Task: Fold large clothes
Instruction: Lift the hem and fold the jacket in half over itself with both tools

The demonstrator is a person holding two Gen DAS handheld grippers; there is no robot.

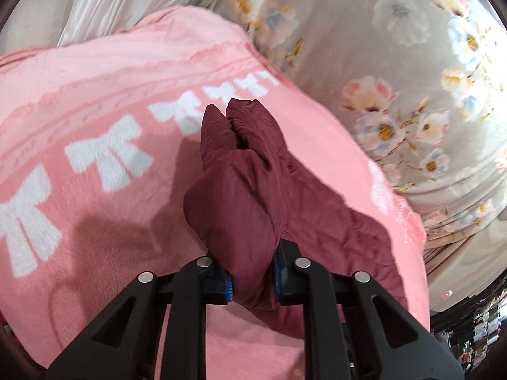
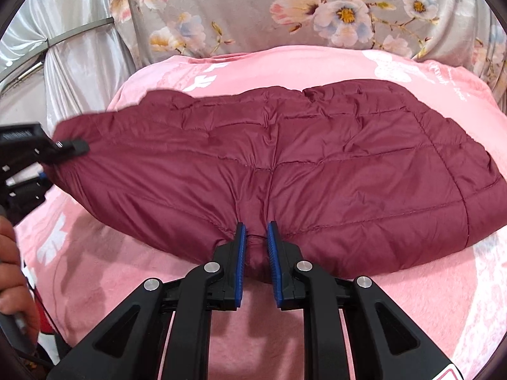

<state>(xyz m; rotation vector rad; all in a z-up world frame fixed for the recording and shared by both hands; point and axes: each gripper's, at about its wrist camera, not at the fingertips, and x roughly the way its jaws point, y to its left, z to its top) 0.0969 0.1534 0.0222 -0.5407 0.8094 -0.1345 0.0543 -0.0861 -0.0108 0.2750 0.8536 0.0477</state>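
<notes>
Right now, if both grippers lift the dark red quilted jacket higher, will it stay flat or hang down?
Probably it sags: the jacket already bunches into soft folds where the right gripper and the left gripper pinch it. The puffy quilting suggests it is light for its size. Its smooth, slightly shiny shell may slip on the pink blanket.

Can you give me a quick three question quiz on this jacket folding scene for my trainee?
1. True or false: both grippers are clamped on the maroon quilted jacket.
2. Which covering does the jacket rest on? A) grey floral sheet B) pink bow-print blanket C) bare wood
3. Fill in: in the right wrist view, the left gripper holds the jacket's ____ end.

Key
1. True. The left gripper's jaws pinch a bunched fold, and the right gripper has its jaws closed on a tuck of the near edge.
2. B.
3. Left.
</notes>
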